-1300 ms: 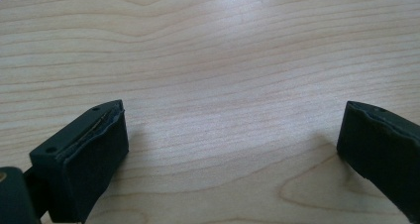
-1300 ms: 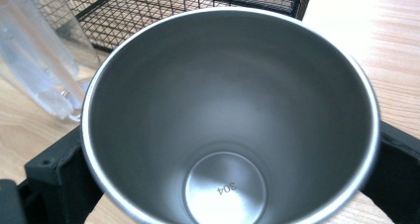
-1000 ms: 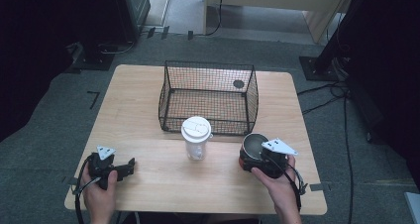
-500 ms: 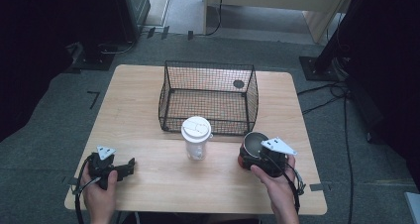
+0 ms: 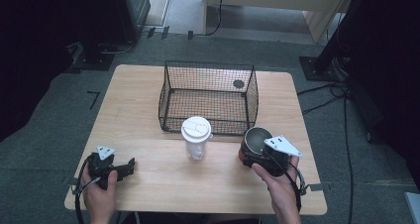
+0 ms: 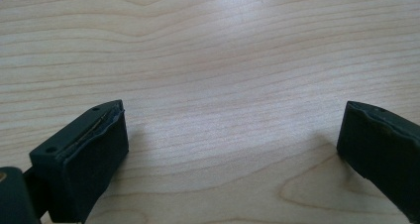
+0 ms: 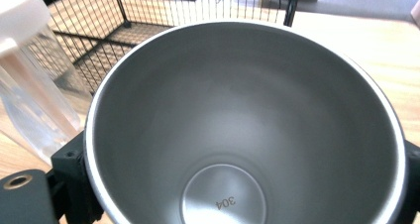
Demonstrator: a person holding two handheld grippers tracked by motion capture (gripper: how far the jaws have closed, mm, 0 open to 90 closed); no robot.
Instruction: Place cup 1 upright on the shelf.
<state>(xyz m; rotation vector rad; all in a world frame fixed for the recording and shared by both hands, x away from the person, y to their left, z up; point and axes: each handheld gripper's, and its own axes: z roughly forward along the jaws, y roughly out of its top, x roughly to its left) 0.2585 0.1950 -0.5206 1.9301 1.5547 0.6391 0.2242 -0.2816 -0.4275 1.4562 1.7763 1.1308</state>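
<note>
since the steel cup (image 7: 247, 120) looks rigid, smooth and slippery, the right gripper (image 5: 257, 157) pinching its wall should hold low, while the left gripper (image 6: 233, 144) rests spread.

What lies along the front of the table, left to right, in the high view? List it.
Left gripper → clear plastic cup with white lid → steel cup clasped by the right gripper.

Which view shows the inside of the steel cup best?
The right gripper view: the cup is seen close from above, down to its stamped bottom. The high view shows it small, beside the basket.
</note>
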